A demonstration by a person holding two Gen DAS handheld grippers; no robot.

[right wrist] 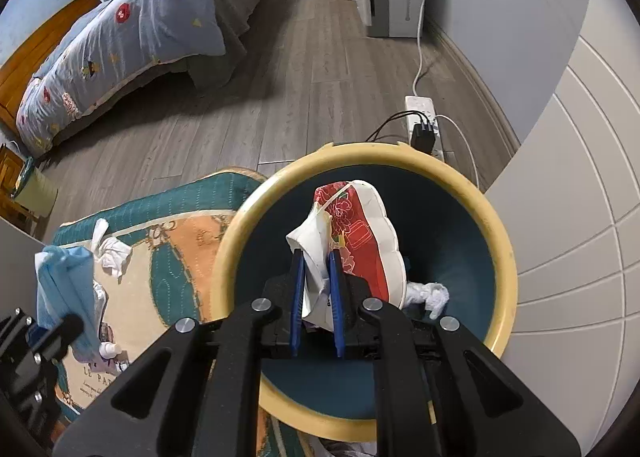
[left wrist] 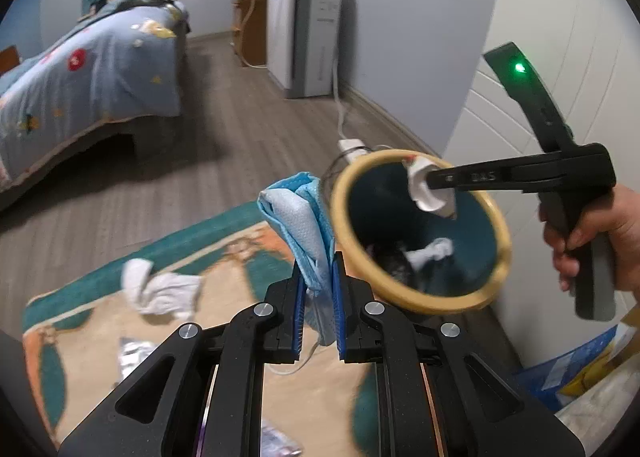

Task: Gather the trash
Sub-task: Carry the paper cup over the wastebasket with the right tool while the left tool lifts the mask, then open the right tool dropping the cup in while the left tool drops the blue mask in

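My left gripper [left wrist: 319, 289] is shut on a blue face mask [left wrist: 298, 223], held above the rug just left of the trash bin [left wrist: 344, 225]. My right gripper [right wrist: 316, 281] is shut on a red-and-white patterned mask [right wrist: 360, 241], held over the open mouth of the yellow-rimmed teal bin [right wrist: 496, 233]. A crumpled white tissue [right wrist: 430, 293] lies inside the bin. In the left wrist view the right gripper [left wrist: 430, 181] reaches over the bin with the mask [left wrist: 428, 193]. The left gripper and its blue mask [right wrist: 60, 289] show at the left of the right wrist view.
A crumpled white tissue [left wrist: 160, 291] and a foil wrapper [left wrist: 134, 355] lie on the patterned rug [left wrist: 224, 253]. A small white bottle [right wrist: 110, 349] lies on the rug. A power strip [right wrist: 420, 113] with cables lies behind the bin. A bed [left wrist: 80, 73] stands left, a white cabinet [left wrist: 304, 37] at the far wall.
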